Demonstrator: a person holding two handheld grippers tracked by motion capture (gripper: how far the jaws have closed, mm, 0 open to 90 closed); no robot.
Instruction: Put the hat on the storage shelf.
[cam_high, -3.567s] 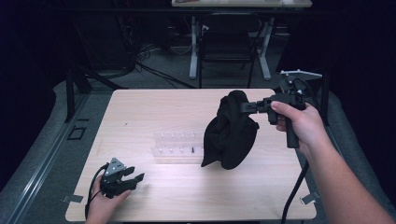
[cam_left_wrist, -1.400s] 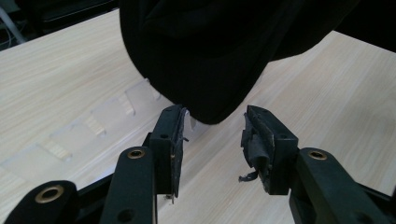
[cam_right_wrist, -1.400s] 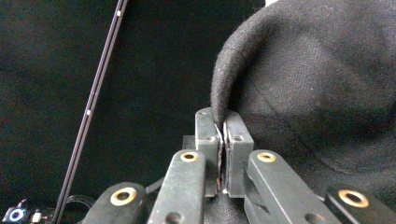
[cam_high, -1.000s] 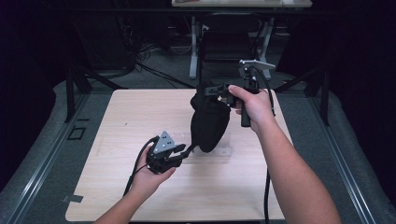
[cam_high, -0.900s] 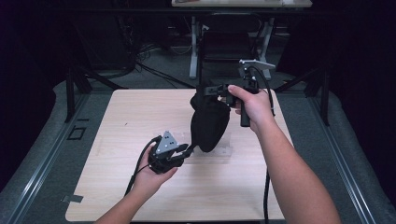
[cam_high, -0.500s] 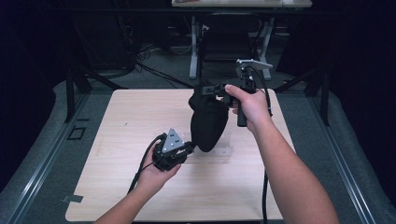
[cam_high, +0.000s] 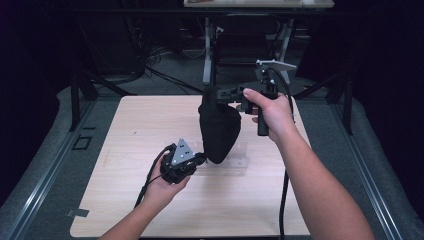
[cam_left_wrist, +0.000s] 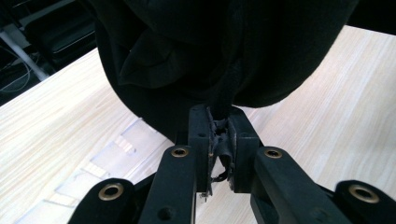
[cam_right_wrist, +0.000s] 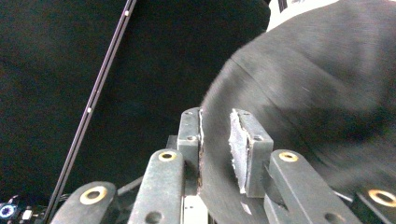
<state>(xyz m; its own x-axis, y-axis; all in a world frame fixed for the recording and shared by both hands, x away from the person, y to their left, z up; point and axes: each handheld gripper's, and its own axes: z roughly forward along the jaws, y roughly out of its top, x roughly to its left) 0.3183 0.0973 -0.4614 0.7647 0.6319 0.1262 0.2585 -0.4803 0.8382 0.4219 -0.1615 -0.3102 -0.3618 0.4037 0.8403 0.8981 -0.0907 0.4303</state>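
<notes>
Cloth strung between two claws above worktop

Black cloth (cam_high: 219, 131) hanging in a bunched, pointed bundle over the middle of the pale wooden worktop (cam_high: 125, 125), its tip low above a clear plastic tray (cam_high: 235, 161) on the wood. Left claw (cam_high: 199, 159) low at the bundle's bottom edge, clamped tight on a dark strip of the fabric, pinched between the pads in the left gripper view (cam_left_wrist: 219, 140). Right claw (cam_high: 212, 94) up at the top of the bundle, jaws just opened and standing apart, fabric (cam_right_wrist: 303, 116) lying between them; whether the pads press on it, impossible to tell. Beyond the worktop, grey floor (cam_high: 165, 82), loose cables and metal table legs (cam_high: 207, 50) in a dark room
</notes>
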